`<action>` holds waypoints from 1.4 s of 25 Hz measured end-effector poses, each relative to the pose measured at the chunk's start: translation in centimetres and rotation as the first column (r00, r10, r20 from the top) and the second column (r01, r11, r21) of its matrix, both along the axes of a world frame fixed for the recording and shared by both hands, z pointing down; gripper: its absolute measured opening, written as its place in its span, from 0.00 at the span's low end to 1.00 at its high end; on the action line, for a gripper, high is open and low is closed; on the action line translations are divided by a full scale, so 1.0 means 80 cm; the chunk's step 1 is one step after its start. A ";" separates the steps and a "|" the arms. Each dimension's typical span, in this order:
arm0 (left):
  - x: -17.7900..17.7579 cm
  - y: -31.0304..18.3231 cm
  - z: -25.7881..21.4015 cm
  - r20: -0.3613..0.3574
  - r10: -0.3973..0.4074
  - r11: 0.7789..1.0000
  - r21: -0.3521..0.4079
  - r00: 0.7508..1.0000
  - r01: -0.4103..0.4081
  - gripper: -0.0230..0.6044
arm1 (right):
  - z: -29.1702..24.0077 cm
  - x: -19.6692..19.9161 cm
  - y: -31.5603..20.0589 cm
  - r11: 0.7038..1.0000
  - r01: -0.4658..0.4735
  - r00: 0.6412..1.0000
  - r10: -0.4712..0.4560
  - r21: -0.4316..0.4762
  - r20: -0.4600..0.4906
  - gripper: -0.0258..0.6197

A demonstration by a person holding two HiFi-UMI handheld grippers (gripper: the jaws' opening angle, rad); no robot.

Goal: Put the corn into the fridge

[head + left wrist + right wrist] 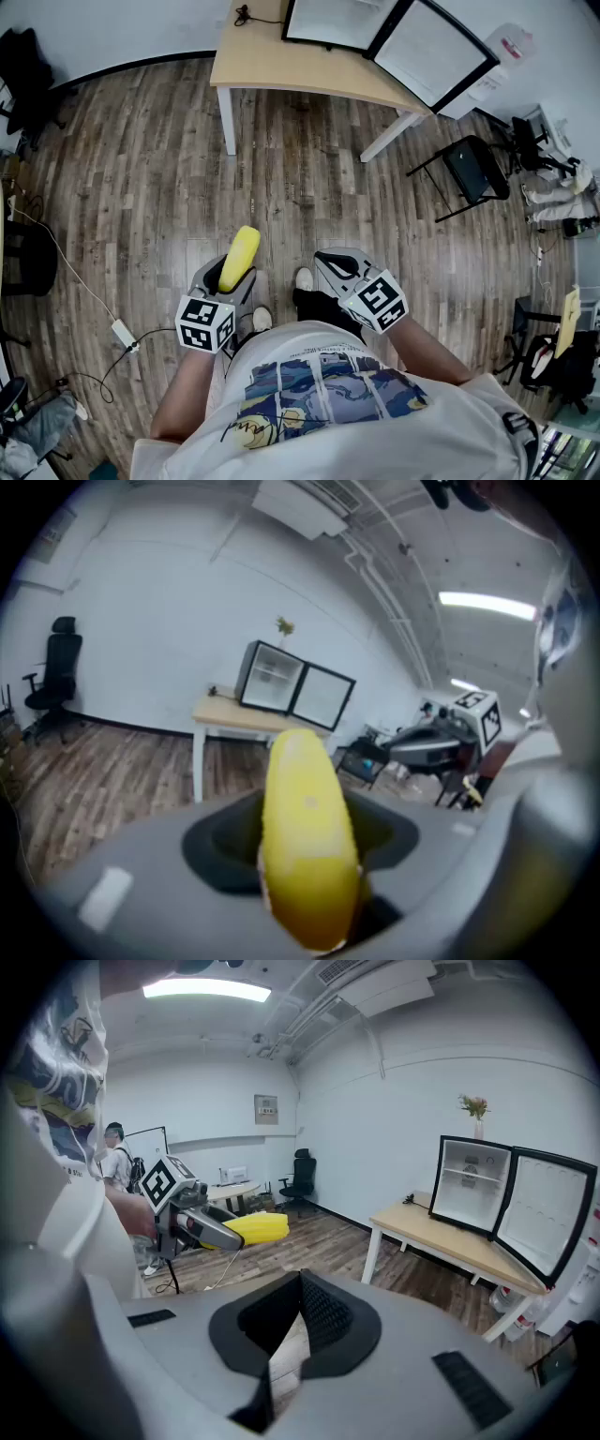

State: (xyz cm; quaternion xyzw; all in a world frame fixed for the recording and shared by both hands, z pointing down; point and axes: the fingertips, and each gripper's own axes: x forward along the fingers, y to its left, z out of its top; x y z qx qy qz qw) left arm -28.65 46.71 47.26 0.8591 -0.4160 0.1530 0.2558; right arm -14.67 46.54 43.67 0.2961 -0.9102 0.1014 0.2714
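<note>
A yellow corn cob (240,257) sticks forward out of my left gripper (230,274), whose jaws are shut on its lower half. The left gripper view shows the corn (309,841) close up, filling the gap between the jaws. My right gripper (330,259) is level with it on the right, its fingers together and nothing between them. From the right gripper (300,1283) view, the left gripper (202,1227) and corn (255,1229) show at the left. The black mini fridge (473,1185) stands on a wooden table (450,1241) ahead, door (548,1222) swung open, shelves bare.
The table (281,66) with the fridge (328,21) is a few steps ahead over wood floor. A black folding chair (469,169) stands to its right. A white cable and adapter (122,333) lie on the floor at my left. A person (117,1162) stands far behind.
</note>
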 end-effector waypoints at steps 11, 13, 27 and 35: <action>0.131 -0.086 -0.012 0.039 0.033 0.999 0.019 0.999 -0.034 0.44 | -0.002 0.123 -0.076 1.000 -0.013 0.999 0.011 0.025 0.051 0.06; 0.169 -0.108 -0.019 0.031 0.039 0.999 0.019 0.999 -0.040 0.44 | -0.003 0.158 -0.095 1.000 -0.020 0.998 0.019 0.022 0.062 0.06; 0.328 -0.262 -0.019 0.056 -0.010 1.000 0.009 0.998 0.009 0.44 | 0.029 0.331 -0.224 0.995 -0.078 0.983 0.087 -0.057 0.164 0.13; 0.325 -0.397 -0.009 0.036 0.016 0.999 0.029 0.999 -0.017 0.44 | 0.030 0.328 -0.338 0.986 -0.157 0.973 0.165 -0.060 0.163 0.10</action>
